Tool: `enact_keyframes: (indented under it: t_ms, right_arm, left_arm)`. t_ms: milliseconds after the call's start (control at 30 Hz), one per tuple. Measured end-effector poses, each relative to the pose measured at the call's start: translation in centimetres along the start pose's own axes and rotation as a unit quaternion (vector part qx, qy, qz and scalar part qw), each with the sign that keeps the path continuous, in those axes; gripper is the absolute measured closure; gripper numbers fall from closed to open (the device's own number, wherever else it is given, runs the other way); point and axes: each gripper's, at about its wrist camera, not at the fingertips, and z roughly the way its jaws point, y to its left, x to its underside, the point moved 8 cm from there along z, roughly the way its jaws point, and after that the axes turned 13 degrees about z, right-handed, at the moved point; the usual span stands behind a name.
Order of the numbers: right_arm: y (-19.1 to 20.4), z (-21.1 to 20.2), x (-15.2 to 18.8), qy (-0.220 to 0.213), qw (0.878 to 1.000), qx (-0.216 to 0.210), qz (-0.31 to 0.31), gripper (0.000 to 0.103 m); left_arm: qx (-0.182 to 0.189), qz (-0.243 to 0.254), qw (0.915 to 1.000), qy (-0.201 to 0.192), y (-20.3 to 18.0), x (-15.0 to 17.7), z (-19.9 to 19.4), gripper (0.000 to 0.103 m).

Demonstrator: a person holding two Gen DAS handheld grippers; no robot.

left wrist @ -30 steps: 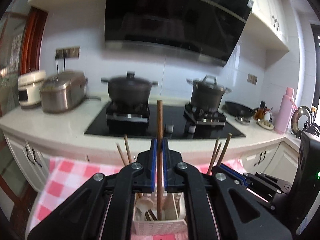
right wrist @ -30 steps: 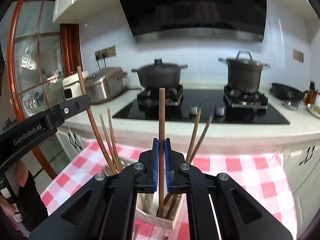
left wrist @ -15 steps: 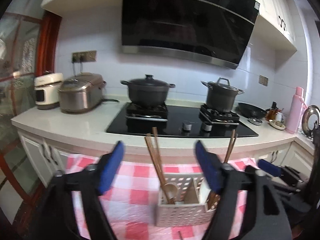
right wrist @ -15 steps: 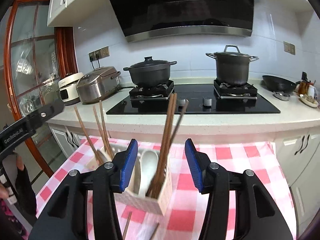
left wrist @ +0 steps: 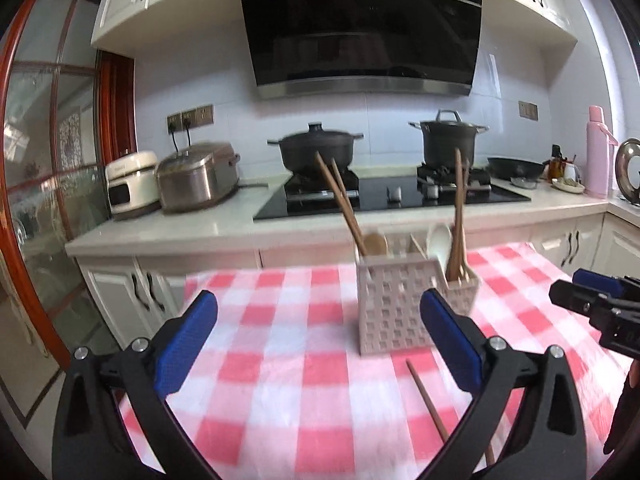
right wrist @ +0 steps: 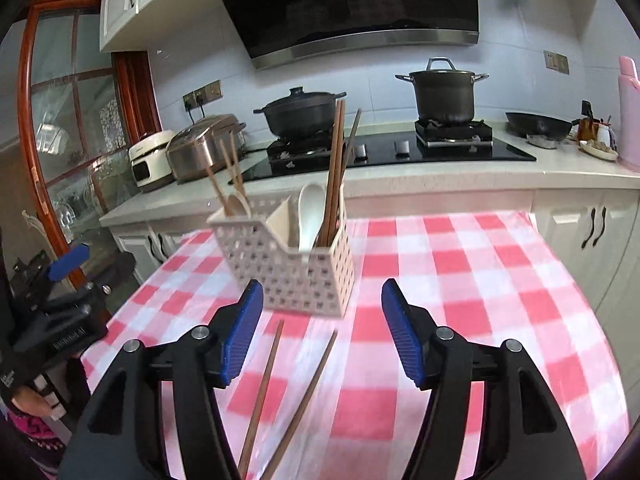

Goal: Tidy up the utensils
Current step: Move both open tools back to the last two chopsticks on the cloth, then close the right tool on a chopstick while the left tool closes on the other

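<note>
A white perforated utensil caddy stands on the pink checked tablecloth. It holds wooden chopsticks, a white spoon and a beige spoon. Two loose chopsticks lie on the cloth in front of it, between my right gripper's fingers. My right gripper is open and empty just short of the caddy. In the left wrist view the caddy stands ahead; one loose chopstick lies by the right finger. My left gripper is open and empty.
Behind the table runs a white counter with a black hob, two dark pots, a steel rice cooker and a pink flask. The other gripper shows at the right edge and at the left edge.
Both grippers opened and let their chopsticks drop into the caddy. Both have since pulled back and down, away from the caddy, so the table and loose chopsticks now show.
</note>
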Motion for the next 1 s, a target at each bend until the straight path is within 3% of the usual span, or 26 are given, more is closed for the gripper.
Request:
enact_keyframes:
  t_ms: [200, 467, 733, 1000]
  right_arm:
    - [-0.8, -0.7, 3.6, 0.023, 0.999, 0.011, 0.021, 0.043]
    - [-1.5, 3.0, 7.3, 0.088, 0.995, 0.043, 0.019, 0.043]
    - [-1.6, 8.1, 9.0, 0.149, 0.985, 0.081, 0.01, 0.043]
    - [-0.8, 11.2, 9.4, 0.187, 0.976, 0.112, -0.019, 0.058]
  left_arm:
    - [0.028, -0.015, 0.9989, 0.035, -1.6, 4.7, -1.2, 0.005]
    - [0.04, 0.0, 0.9963, 0.076, -3.4, 9.2, -1.3, 0.005]
    - [0.04, -0.014, 0.9955, 0.085, -2.5, 10.0, -0.7, 0.005]
    - [0.044, -0.023, 0.994, 0.097, -2.0, 10.2, 0.0, 0.005]
